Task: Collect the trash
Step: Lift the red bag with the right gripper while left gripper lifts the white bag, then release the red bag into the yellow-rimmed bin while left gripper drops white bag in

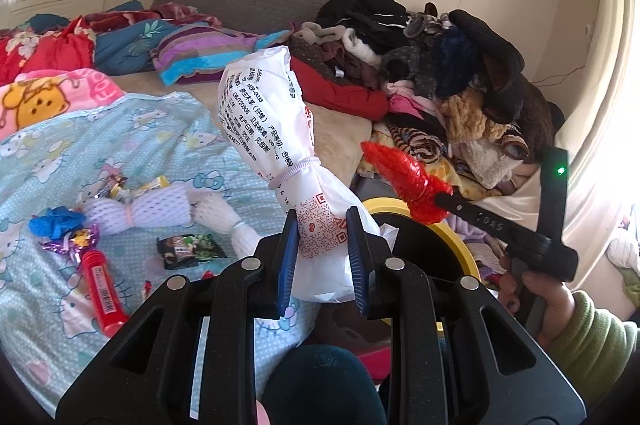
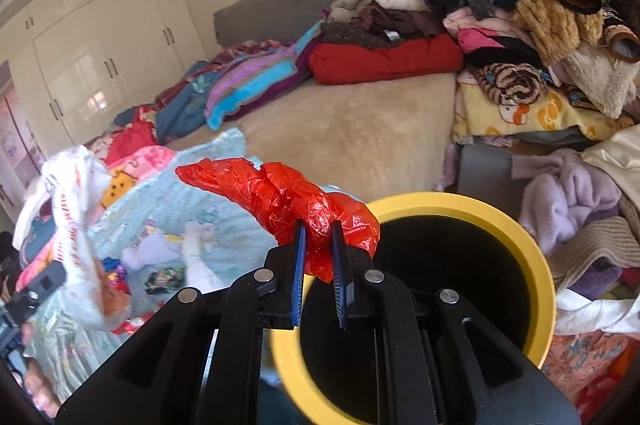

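Cluttered bed (image 2: 360,129), clothes pile (image 2: 520,5), yellow-rimmed bin (image 2: 532,237)

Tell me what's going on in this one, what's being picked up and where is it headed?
A person is clearing trash off a bed with a handheld gripper in each hand. The left gripper is shut on a white printed plastic bag, held up above the blue Hello Kitty blanket. The right gripper is shut on a crumpled red plastic bag at the rim of the yellow-rimmed bin, not yet dropped. Snack wrappers and a red tube lie on the blanket.
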{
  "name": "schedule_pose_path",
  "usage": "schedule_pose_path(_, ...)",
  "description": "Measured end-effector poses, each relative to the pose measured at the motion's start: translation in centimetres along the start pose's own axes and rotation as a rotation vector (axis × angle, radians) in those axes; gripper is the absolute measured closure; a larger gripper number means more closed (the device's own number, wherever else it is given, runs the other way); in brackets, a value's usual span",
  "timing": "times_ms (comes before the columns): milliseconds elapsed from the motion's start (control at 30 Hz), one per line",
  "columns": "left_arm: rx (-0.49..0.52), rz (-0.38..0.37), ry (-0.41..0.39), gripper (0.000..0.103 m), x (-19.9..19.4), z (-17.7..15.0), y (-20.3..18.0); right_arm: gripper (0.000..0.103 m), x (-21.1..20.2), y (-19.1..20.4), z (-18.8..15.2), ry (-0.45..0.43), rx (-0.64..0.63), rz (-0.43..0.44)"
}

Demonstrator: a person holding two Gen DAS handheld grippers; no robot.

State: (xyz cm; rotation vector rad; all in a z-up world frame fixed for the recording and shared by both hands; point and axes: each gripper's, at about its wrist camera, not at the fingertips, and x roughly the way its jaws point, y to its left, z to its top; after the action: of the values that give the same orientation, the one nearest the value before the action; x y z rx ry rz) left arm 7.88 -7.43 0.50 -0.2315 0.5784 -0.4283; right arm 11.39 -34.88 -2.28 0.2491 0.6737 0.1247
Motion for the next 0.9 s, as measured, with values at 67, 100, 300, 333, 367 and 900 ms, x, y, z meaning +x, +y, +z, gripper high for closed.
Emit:
schedule_pose_path(67,0.006,-0.009,0.004,0.085,0.3,0.0,-0.4,0.091,0.6,-1.1,-0.3,0.026,0.026,-0.018)
schedule_pose_path(100,0.008,-0.013,0.006,0.085,0.4,-0.1,-0.6,0.091,0.8,-1.6,-0.4,0.037,0.038,-0.029)
schedule_pose_path(300,0.035,-0.047,0.034,0.085,1.9,-0.3,-2.3,0.091,1.4,-3.9,-1.3,0.069,0.086,-0.083)
schedule_pose_path(333,0.043,-0.055,0.043,0.085,2.4,-0.4,-2.7,0.091,1.5,-4.3,-1.5,0.074,0.096,-0.094)
schedule_pose_path(367,0.049,-0.06,0.048,0.085,2.7,-0.5,-3.1,0.091,1.5,-4.6,-1.5,0.077,0.104,-0.101)
schedule_pose_path(900,0.129,-0.157,0.208,0.085,10.3,-2.5,-8.3,0.088,1.8,-10.5,-1.9,0.111,0.286,-0.159)
